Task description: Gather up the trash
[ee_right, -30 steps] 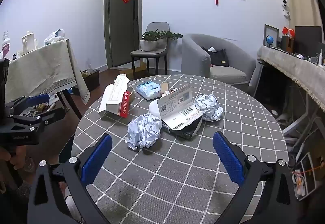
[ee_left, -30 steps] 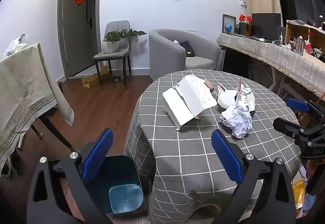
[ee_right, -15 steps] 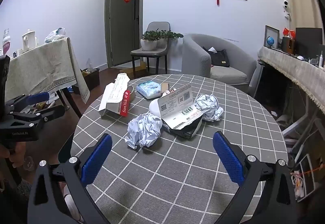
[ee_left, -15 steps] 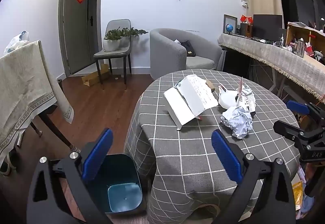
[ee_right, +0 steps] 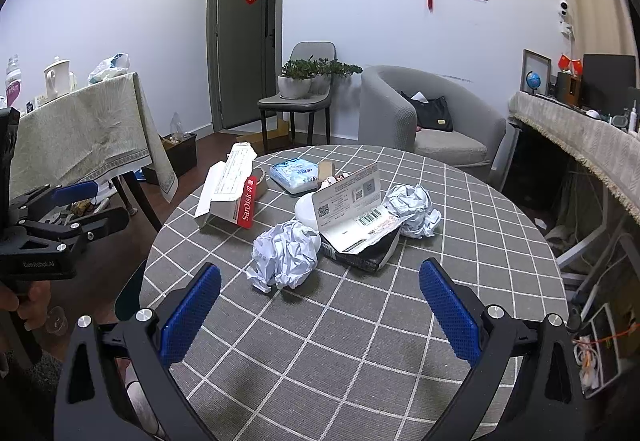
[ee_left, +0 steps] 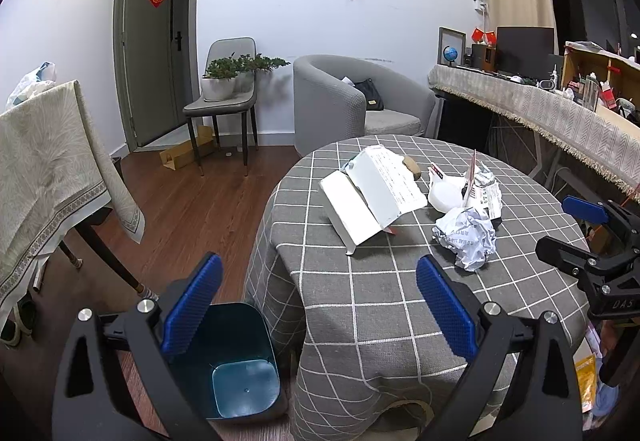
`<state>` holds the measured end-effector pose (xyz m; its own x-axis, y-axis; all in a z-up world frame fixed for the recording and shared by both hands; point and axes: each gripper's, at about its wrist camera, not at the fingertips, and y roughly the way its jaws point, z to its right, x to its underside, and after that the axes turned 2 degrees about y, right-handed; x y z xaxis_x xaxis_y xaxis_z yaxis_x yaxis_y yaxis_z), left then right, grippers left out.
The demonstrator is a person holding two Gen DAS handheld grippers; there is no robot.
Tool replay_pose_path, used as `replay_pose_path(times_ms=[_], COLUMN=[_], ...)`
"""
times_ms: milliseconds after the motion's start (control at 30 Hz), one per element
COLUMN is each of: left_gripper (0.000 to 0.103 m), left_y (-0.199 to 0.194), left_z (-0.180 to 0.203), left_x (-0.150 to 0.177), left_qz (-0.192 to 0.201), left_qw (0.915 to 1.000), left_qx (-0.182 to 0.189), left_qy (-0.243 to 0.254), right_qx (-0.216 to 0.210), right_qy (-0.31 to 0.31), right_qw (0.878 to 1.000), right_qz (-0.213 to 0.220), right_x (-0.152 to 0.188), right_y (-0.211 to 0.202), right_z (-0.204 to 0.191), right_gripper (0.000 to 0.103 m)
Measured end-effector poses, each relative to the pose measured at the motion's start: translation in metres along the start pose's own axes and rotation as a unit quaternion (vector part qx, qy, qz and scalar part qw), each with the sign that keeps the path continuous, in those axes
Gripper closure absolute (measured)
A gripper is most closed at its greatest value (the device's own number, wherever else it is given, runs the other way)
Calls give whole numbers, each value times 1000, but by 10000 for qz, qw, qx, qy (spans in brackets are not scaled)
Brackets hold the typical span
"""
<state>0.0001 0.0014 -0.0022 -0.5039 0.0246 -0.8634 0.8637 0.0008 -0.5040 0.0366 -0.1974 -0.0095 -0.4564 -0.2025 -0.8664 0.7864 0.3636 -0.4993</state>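
Note:
A round table with a grey checked cloth (ee_right: pixel 360 341) carries the trash. The nearest crumpled paper ball (ee_right: pixel 286 255) lies just beyond my right gripper (ee_right: pixel 320 315), which is open and empty. A second paper ball (ee_right: pixel 414 205), a torn shipping carton (ee_right: pixel 356 221), an open red-and-white box (ee_right: pixel 230 197) and a blue packet (ee_right: pixel 294 175) lie further back. My left gripper (ee_left: pixel 320 307) hangs open and empty at the table's left edge, above a teal bin (ee_left: pixel 236 361) on the floor. From this side, the open box (ee_left: pixel 368 201) and the paper ball (ee_left: pixel 466 233) show on the cloth.
A cloth-draped side table (ee_left: pixel 44 161) stands left of the bin. A grey armchair (ee_right: pixel 432 121) and a chair holding potted plants (ee_right: pixel 298 97) stand behind the round table. A long covered counter (ee_left: pixel 540 113) runs along the right. A hand (ee_right: pixel 24 297) holds the left gripper's handle.
Hardly anything has shifted: both views have drifted a little, with both grippers still open and the trash lying where it was.

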Motion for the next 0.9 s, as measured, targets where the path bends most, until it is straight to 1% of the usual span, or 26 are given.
replay_pose_path(times_ms=[900], left_gripper=[4], left_y=[-1], left_z=[-1], left_x=[0], left_qz=[-6], left_qw=[10000], left_qx=[21], left_qy=[-8], right_qx=[-4], right_qy=[-21], right_qw=[10000], right_qz=[-34], right_x=[0], right_y=[2], right_z=[-2], right_gripper=[3])
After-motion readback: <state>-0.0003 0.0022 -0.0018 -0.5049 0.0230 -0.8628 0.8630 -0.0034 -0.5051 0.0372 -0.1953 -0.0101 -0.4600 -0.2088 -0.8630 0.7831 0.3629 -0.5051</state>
